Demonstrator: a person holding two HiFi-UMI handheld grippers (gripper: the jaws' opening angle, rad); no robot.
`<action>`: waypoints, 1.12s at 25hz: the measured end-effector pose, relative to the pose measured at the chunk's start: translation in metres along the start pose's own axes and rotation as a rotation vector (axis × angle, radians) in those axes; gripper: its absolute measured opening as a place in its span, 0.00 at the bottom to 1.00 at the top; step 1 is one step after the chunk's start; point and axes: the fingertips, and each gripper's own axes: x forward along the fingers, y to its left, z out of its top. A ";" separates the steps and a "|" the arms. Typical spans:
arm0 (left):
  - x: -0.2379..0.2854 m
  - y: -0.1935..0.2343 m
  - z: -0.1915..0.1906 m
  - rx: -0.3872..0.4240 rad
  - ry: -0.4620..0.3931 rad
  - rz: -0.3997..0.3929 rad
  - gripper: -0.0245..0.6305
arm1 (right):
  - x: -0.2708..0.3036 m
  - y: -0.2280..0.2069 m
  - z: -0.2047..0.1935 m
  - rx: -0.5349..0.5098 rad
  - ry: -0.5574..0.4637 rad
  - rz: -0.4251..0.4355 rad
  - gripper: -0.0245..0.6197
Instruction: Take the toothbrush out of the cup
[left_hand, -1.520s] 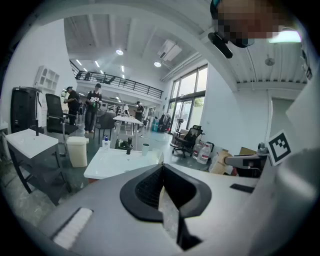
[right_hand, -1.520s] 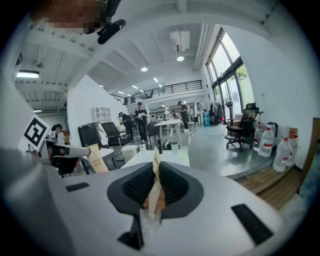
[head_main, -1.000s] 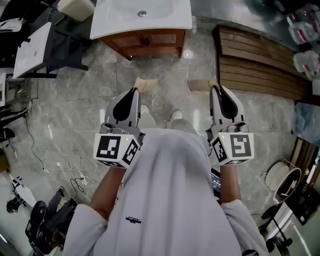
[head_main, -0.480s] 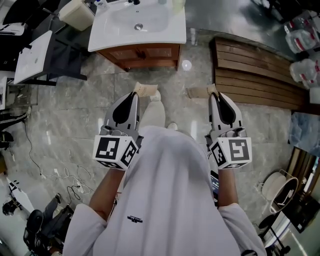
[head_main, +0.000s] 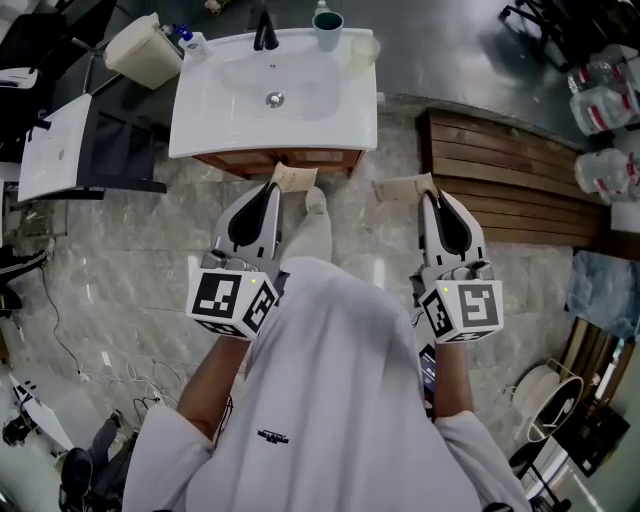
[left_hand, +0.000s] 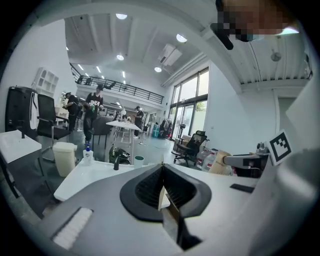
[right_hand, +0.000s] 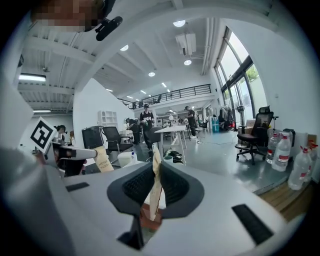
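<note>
Two grippers stick out in front of me, and both have nothing in them. The left gripper (head_main: 272, 186) has its jaws pressed together, and I see nothing between them. The right gripper (head_main: 428, 190) has its jaws together too, with only their own tan pads meeting. Both point toward the white sink (head_main: 210, 120), and both hang over the floor (head_main: 130, 250), not over the sink. The green cup (head_main: 327, 28) stands at the back edge of the sink, just beside the black tap (head_main: 265, 32). It is well apart from both grippers. I think the toothbrush is inside the cup, but it is too small for me to see clearly. So none of the job is done yet. The cup has not been touched, and no jaw is near it. I think I need to get close to the sink first. Then I must open one gripper, close it on the toothbrush handle, and lift it straight up and out. I may need the other gripper to hold the cup so it does not tip.
</note>
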 end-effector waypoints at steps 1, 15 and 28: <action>0.018 0.011 0.008 0.000 0.004 -0.005 0.05 | 0.019 -0.004 0.009 0.000 -0.004 -0.005 0.08; 0.188 0.100 0.102 -0.002 -0.004 -0.061 0.05 | 0.207 -0.063 0.086 0.001 0.008 -0.067 0.08; 0.233 0.102 0.108 -0.033 0.023 -0.014 0.05 | 0.256 -0.098 0.084 -0.056 0.042 -0.029 0.08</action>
